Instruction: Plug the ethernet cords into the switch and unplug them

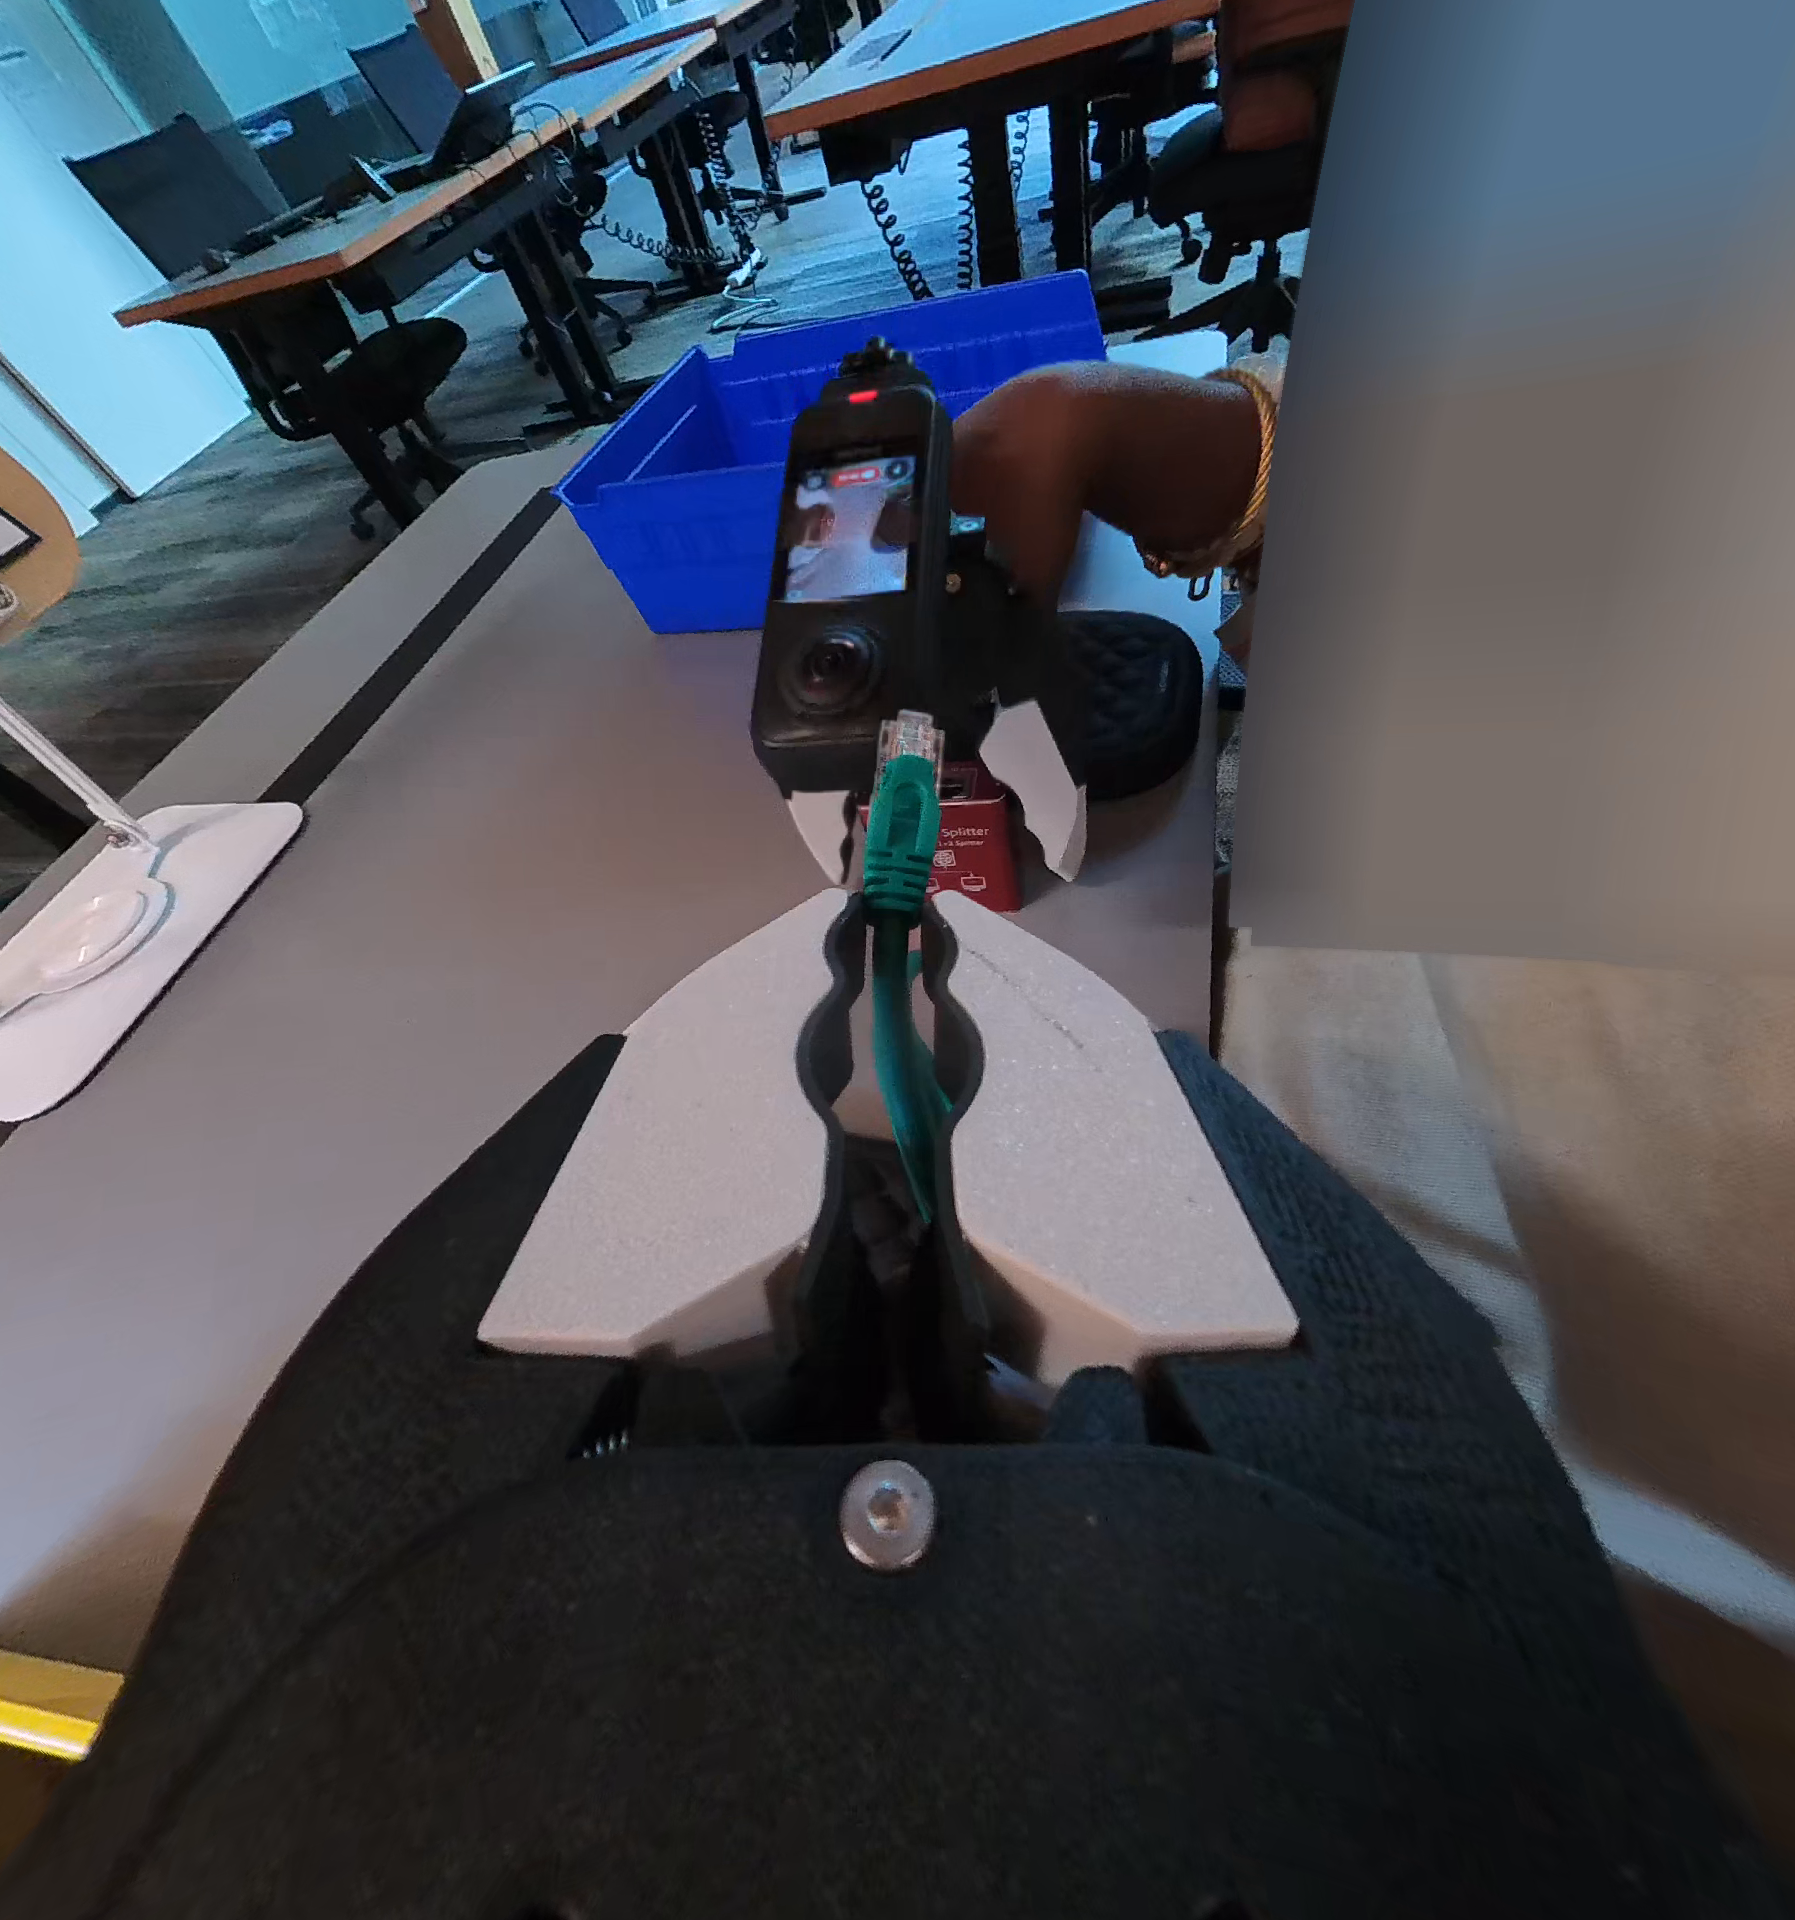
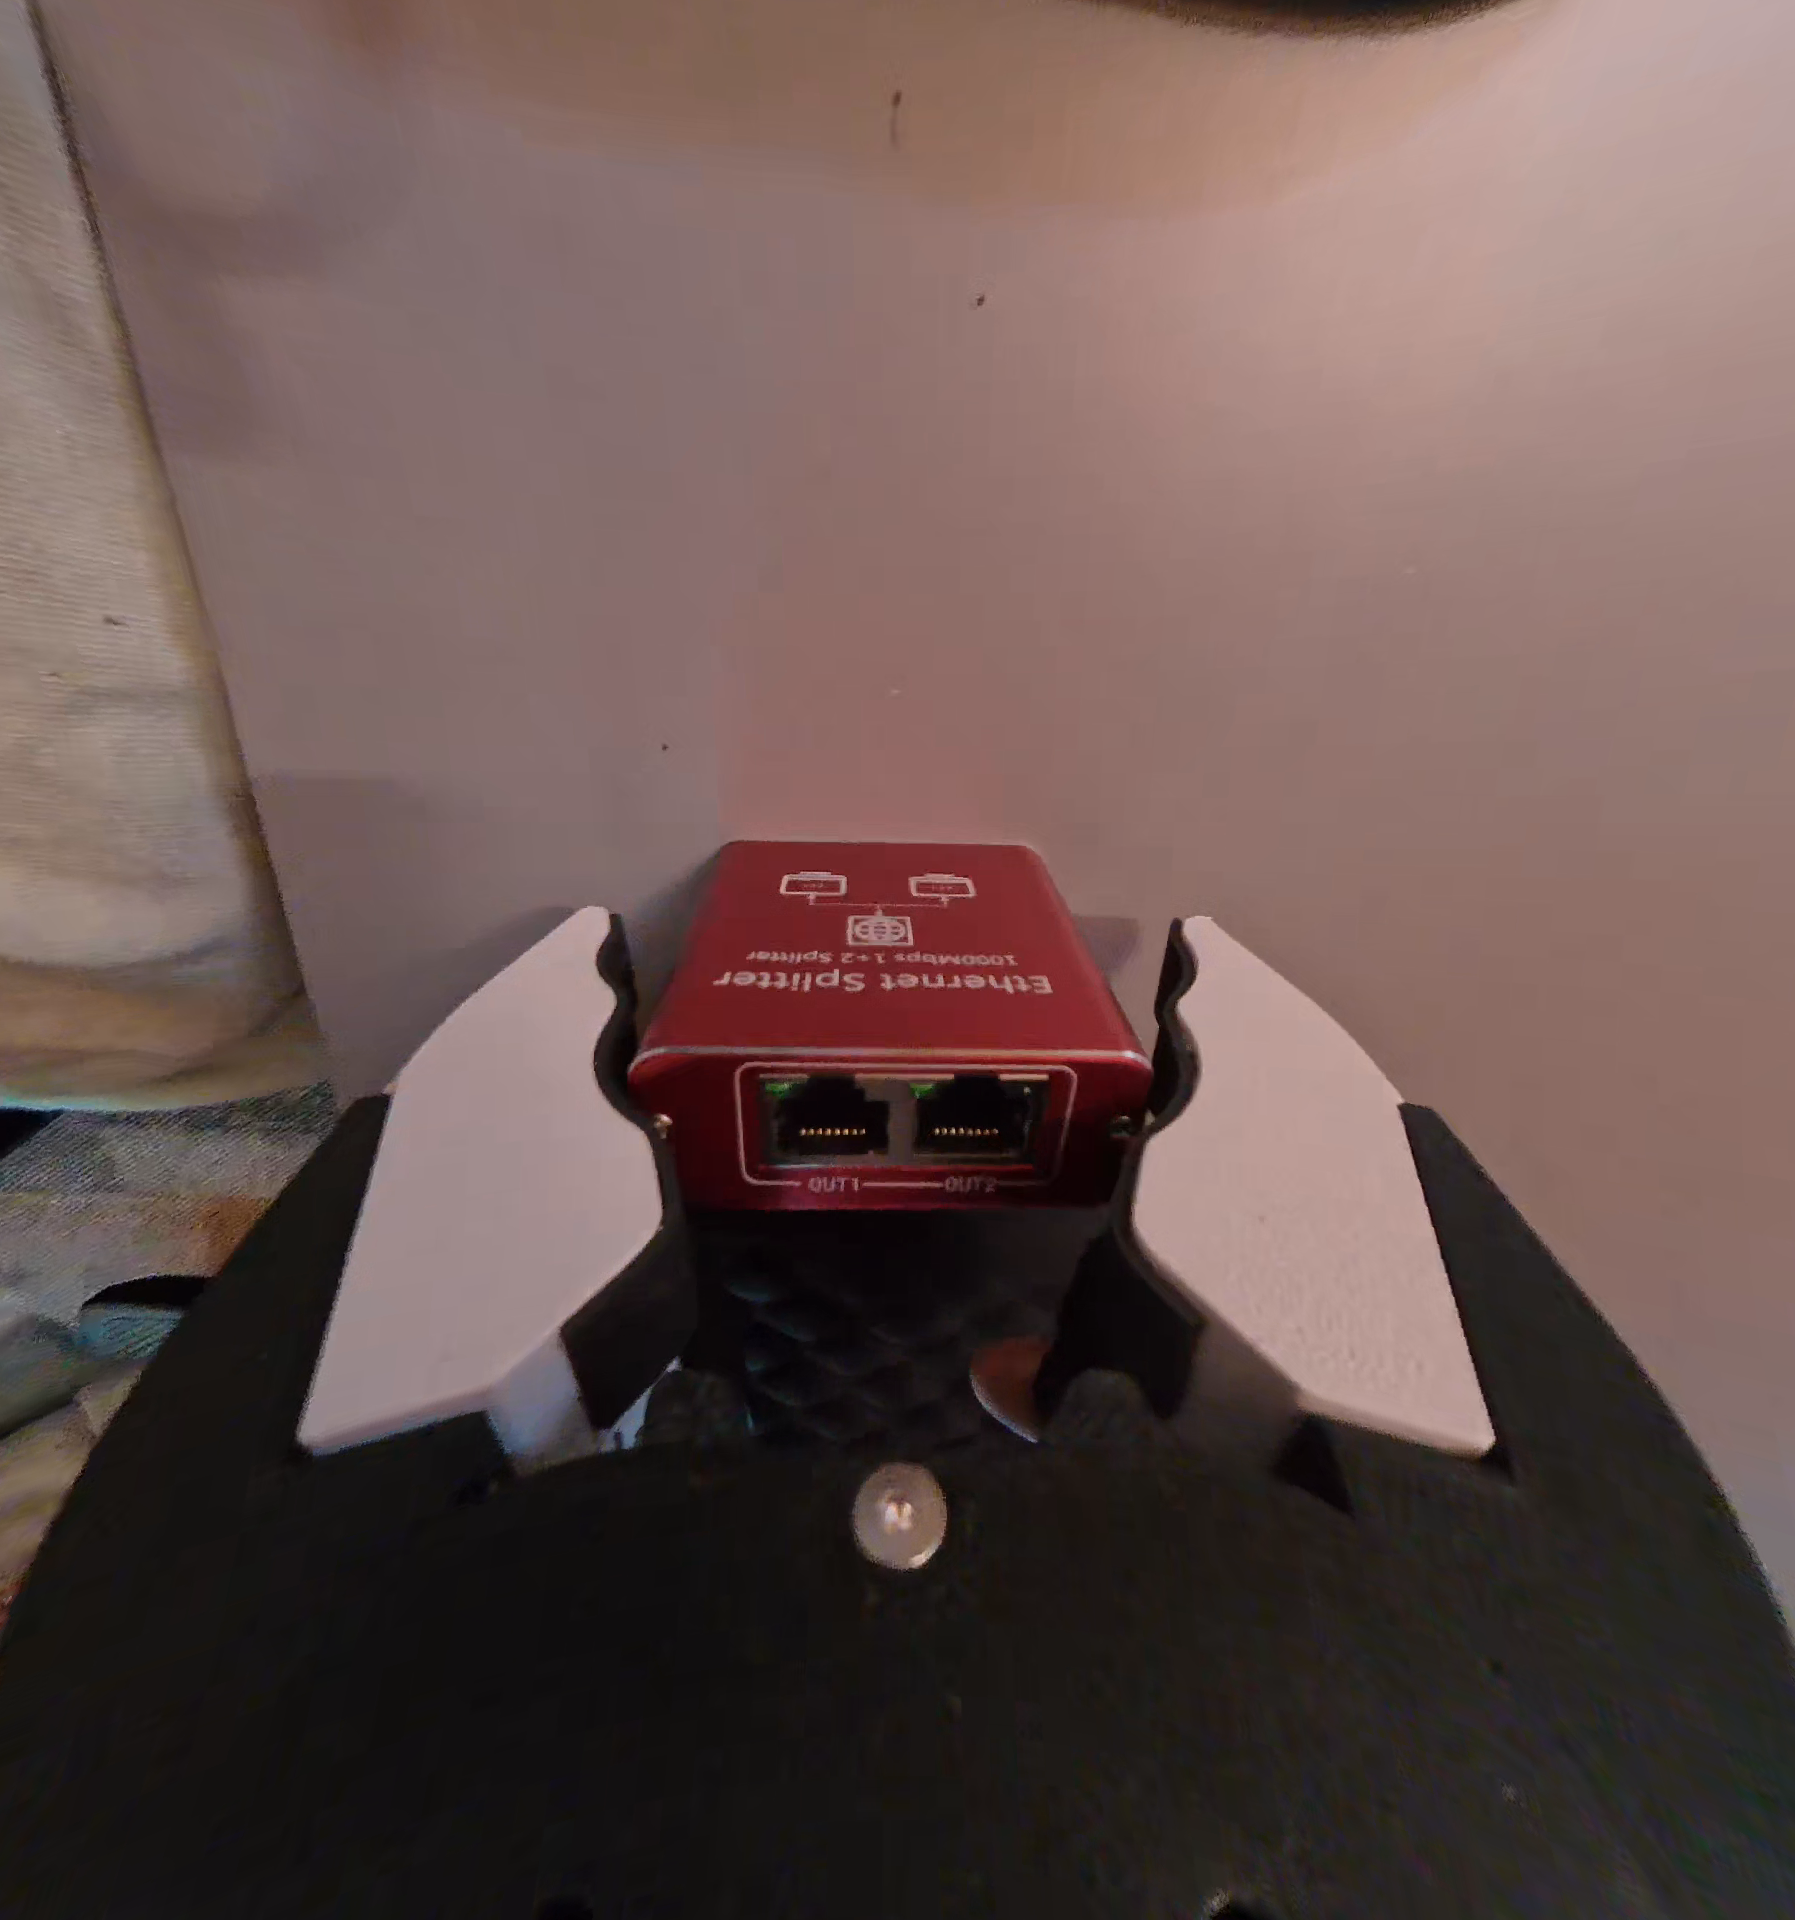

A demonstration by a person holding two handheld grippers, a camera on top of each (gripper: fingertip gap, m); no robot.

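My left gripper (image 1: pixel 895 914) is shut on a green ethernet cord (image 1: pixel 898 831), just behind its boot. The clear plug (image 1: pixel 908 740) sticks out forward and points at the red switch (image 1: pixel 976 847), a short gap away. My right gripper (image 1: pixel 950 852) faces the left one and is shut on that switch, held just above the grey table (image 1: pixel 457 831). In the right wrist view the right gripper (image 2: pixel 893 935) clamps the switch (image 2: pixel 888 987) by its two sides. Two empty ports (image 2: pixel 831 1127) face the camera.
A blue plastic bin (image 1: pixel 685 499) stands on the table behind the switch. A white stand base (image 1: pixel 93 935) lies at the left edge. A black quilted object (image 1: pixel 1132 696) lies behind the right gripper. A person's hand (image 1: pixel 1101 457) holds the right gripper. Desks and chairs stand beyond. Left tips to right tips: about 20 cm.
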